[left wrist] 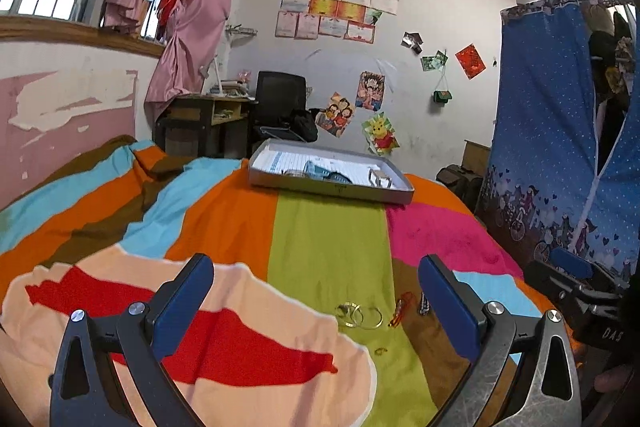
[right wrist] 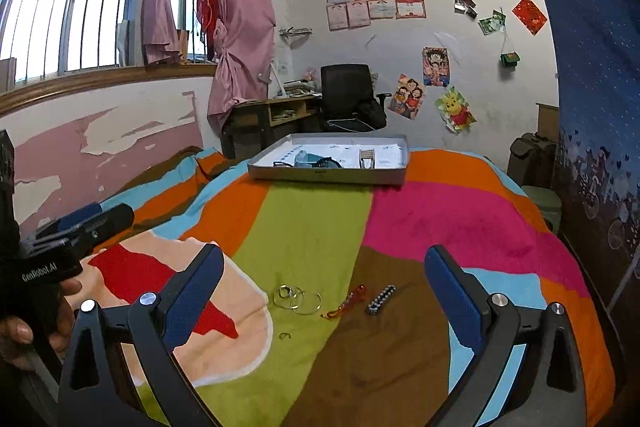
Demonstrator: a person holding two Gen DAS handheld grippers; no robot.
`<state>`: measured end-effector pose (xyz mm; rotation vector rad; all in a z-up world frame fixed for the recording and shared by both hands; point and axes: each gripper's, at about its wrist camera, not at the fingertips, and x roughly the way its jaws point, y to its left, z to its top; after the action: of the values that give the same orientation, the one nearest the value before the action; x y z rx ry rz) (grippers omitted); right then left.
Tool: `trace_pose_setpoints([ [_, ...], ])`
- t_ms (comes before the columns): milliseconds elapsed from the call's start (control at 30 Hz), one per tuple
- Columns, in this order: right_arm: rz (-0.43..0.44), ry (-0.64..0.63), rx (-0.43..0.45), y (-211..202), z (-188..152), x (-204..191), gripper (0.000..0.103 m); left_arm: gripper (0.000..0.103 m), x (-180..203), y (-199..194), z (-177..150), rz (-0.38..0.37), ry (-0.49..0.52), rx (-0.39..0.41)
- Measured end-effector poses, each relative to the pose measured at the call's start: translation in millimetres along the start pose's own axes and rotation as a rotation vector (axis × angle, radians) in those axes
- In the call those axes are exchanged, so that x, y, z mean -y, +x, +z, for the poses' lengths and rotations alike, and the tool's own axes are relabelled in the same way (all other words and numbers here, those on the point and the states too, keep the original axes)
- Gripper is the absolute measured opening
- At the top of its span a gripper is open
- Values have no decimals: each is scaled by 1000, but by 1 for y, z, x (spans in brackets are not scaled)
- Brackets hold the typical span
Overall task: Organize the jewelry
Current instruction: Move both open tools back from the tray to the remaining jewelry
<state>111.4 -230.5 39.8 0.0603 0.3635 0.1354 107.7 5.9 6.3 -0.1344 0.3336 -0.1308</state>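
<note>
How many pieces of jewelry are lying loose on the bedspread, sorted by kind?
Silver hoops: about 3, overlapping, so the count is unsure
Small ring: 1
Red cord bracelet: 1
Dark beaded bracelet: 1
Total: about 6

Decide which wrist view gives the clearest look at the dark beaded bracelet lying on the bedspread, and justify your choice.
The right wrist view. There the beaded bracelet lies in the open between the spread fingers, its beads visible, right of the red cord. In the left wrist view the same bracelet appears foreshortened, tucked right beside the left gripper's blue right finger pad.
</note>
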Motion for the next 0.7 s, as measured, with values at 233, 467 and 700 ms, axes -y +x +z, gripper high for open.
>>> trace_pose_setpoints([
  [233, -23, 30, -43, 12, -9, 4, 99, 103, -2, 8, -14, -3, -2, -49],
  [467, -49, 30, -76, 26, -17, 5, 99, 103, -2, 21, -15, 14, -11, -59],
  [700, -71, 16, -89, 37, -19, 5, 99, 103, 0, 44, -21, 20, 25, -105],
])
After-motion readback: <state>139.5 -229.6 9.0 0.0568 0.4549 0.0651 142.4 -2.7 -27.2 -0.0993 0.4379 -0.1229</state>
